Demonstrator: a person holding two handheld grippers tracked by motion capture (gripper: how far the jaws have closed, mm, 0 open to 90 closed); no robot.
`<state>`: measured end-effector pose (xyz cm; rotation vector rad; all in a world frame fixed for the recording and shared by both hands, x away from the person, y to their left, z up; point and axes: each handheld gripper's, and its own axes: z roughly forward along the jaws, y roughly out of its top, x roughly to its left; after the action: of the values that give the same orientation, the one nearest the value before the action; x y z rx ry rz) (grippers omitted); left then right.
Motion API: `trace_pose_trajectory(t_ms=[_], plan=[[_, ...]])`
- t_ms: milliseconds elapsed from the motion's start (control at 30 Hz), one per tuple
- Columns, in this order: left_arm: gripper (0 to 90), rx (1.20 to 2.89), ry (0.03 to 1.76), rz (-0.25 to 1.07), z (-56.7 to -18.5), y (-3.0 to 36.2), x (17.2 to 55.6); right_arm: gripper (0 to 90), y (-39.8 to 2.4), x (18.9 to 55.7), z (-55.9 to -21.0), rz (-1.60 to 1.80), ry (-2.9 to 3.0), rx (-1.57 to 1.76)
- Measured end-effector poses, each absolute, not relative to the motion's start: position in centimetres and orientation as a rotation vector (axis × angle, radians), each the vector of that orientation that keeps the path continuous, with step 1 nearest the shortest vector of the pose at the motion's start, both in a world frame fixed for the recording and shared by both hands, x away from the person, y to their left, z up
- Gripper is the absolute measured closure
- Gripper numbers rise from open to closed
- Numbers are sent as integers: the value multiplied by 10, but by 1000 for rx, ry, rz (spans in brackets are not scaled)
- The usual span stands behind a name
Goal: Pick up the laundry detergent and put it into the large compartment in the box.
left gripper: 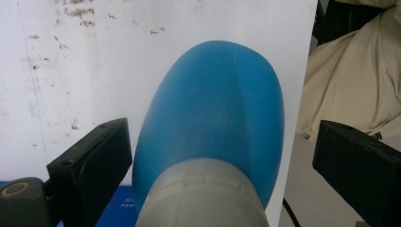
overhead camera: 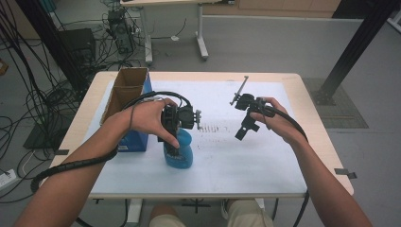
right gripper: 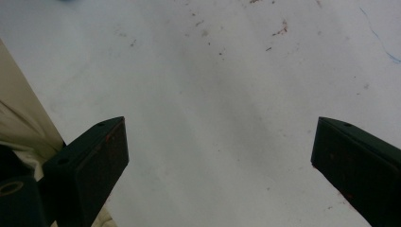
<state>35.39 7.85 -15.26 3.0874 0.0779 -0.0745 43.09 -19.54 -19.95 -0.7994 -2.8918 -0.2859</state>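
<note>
At frame centre, a blue bottle (overhead camera: pixel 178 150) is straddled by the left gripper's (left gripper: pixel 222 156) released fingers, poised for grasping; the right gripper's (right gripper: pixel 220 156) fingers are spread, empty.

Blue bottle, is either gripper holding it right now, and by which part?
Neither holds it. The left gripper is open, jaws either side of the blue bottle near its neck without touching. The right gripper is open above the table.
</note>
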Motion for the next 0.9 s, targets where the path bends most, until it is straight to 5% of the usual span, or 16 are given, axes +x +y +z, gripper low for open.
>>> trace_pose_trajectory(t_ms=[900], plan=[[63, 3096, 80, -81, -155, 80, 354, 47, -196, 431, -199, -289, -2895, -792]])
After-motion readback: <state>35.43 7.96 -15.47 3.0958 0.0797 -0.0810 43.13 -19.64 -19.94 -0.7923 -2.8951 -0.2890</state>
